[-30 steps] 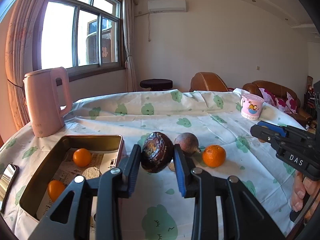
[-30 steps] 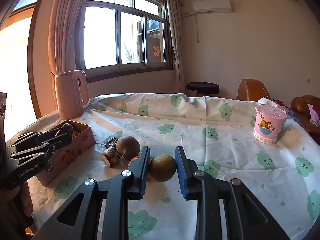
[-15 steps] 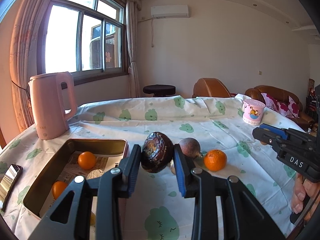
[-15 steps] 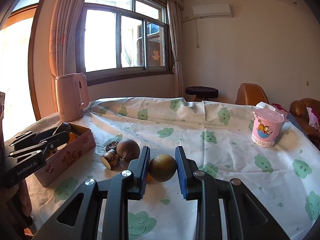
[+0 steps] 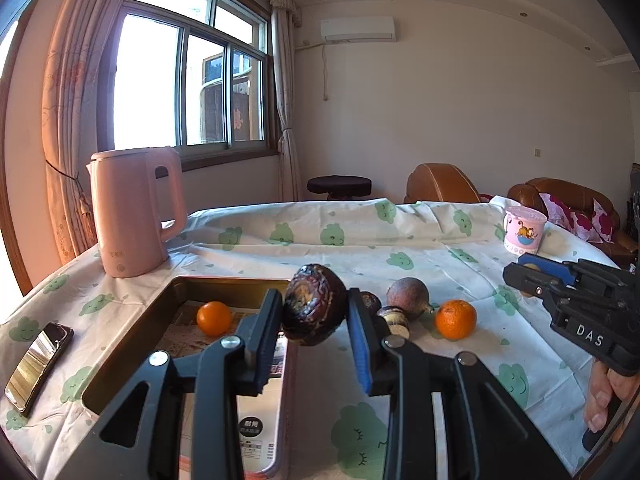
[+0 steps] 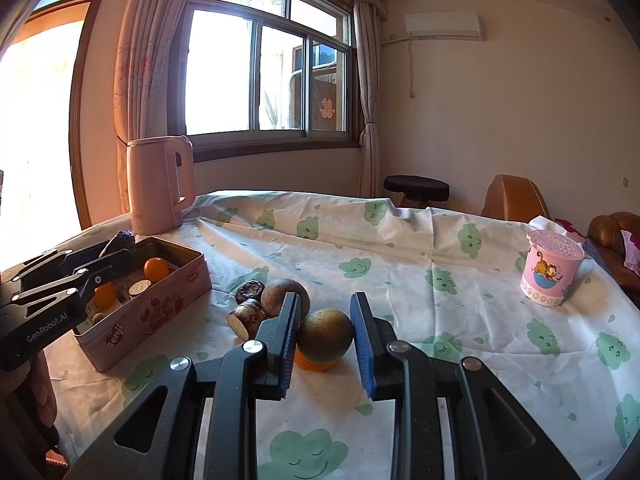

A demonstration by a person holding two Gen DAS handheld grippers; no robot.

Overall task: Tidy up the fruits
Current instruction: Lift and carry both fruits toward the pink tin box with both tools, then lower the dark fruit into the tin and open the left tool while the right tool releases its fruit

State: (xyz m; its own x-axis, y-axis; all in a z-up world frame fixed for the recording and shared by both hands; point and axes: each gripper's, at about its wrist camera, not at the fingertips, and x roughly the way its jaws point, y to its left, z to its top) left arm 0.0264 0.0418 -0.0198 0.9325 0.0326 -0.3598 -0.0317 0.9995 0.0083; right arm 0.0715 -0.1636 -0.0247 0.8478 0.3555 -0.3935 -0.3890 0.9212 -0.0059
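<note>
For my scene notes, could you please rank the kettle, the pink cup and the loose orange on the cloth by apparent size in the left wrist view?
1. Kettle, clearly largest.
2. Pink cup and orange look alike; the cup stands farther away, so I leave them unranked.

The pink rectangular metal tin [image 5: 132, 332] is cut off at 6 o'clock in the left wrist view, its near end hidden behind the black left gripper [image 5: 314, 332]. In the right wrist view, a small orange fruit [image 6: 310, 363] lies mostly hidden behind the greenish-brown round fruit [image 6: 325, 341]. The fingers [image 5: 598, 400] at 4 o'clock are cut by the left view's edge. Printing on the tin's paper lining [image 5: 188, 338] is too small to read.
</note>
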